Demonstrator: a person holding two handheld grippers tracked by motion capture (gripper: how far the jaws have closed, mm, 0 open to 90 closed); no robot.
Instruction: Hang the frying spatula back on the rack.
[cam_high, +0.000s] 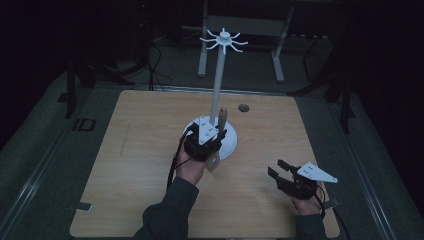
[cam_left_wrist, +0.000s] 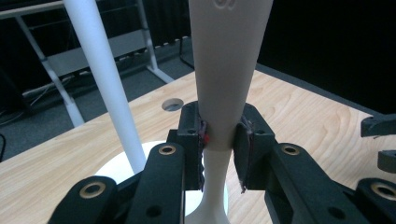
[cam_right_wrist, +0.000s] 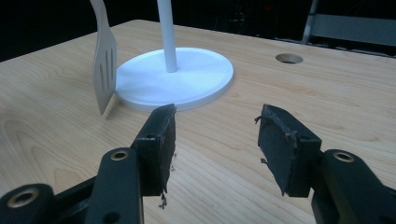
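A pale slotted spatula (cam_high: 222, 118) stands upright with its blade (cam_right_wrist: 105, 70) down, the tip at or just above the tabletop beside the stand's round white base (cam_right_wrist: 187, 79). My left gripper (cam_left_wrist: 219, 140) is shut on the narrow neck of the spatula's handle (cam_left_wrist: 226, 70), both pads pressing it. In the high view that left gripper (cam_high: 202, 142) sits over the base's near-left edge. The stand's white pole (cam_high: 217, 85) rises to a ring of hooks (cam_high: 224, 40). My right gripper (cam_right_wrist: 215, 140) hangs open and holds nothing, at the table's near right (cam_high: 280, 170).
A round cable hole (cam_high: 243, 107) lies in the wooden table (cam_high: 140, 150) behind the base. A grey metal frame (cam_high: 240, 30) stands on the floor beyond the table. Bare wood stretches to the left and in front of the right gripper.
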